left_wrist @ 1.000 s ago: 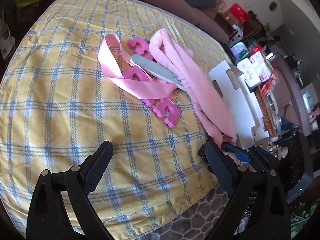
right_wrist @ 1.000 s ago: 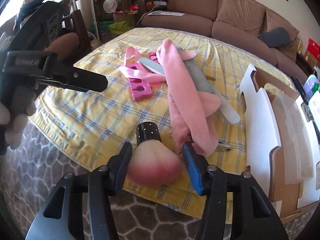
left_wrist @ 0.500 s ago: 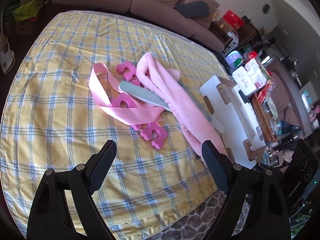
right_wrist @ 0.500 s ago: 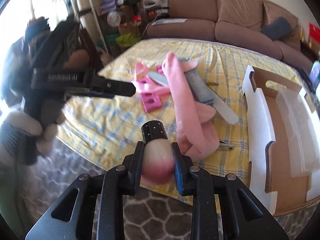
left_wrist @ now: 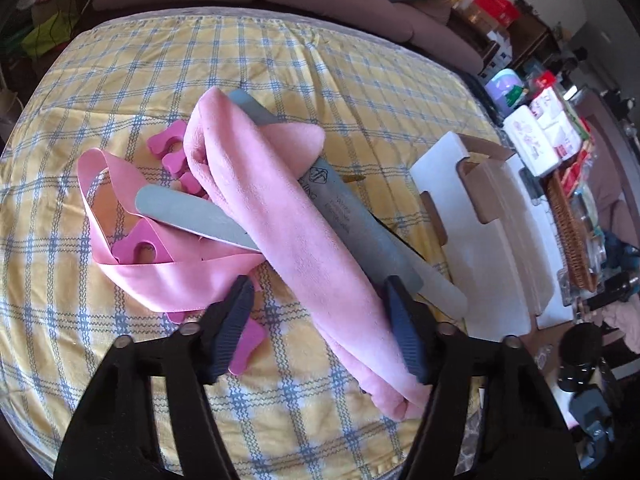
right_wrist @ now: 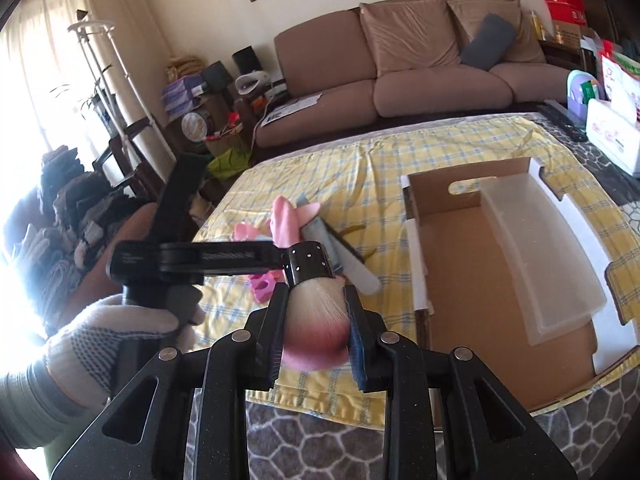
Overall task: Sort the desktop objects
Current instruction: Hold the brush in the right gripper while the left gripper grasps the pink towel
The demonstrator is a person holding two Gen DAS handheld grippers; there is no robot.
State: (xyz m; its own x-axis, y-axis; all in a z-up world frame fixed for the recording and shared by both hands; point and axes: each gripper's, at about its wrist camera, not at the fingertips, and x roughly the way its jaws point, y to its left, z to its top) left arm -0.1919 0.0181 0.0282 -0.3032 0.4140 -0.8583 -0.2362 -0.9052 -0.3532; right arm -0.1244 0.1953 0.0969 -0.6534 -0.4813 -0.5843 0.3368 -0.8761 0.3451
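Note:
A rolled pink towel [left_wrist: 288, 216] lies aslant on the yellow checked cloth [left_wrist: 100, 92], over two grey nail files [left_wrist: 192, 216] and beside a pink ribbon [left_wrist: 160, 276] and pink toe separators [left_wrist: 168, 152]. My left gripper [left_wrist: 319, 286] straddles the towel's near part. Its jaws are closing; the right pad is at the towel's edge and the left pad stands clear of it. My right gripper [right_wrist: 316, 320] is shut on the pink-tipped bristles of a makeup brush [right_wrist: 310, 266], held above the table's near edge with the black handle pointing away.
An open cardboard box [right_wrist: 472, 280] with a white plastic insert [right_wrist: 540, 248] lies at the right of the cloth. A gloved hand [right_wrist: 112, 332] holds the left gripper [right_wrist: 200, 258]. A brown sofa [right_wrist: 420, 72] stands behind the table, a tissue box [right_wrist: 612, 128] at the far right.
My left gripper has moved forward over the towel and its jaws have narrowed. My right gripper has closed on the brush's bristles, risen from the cloth and rolled.

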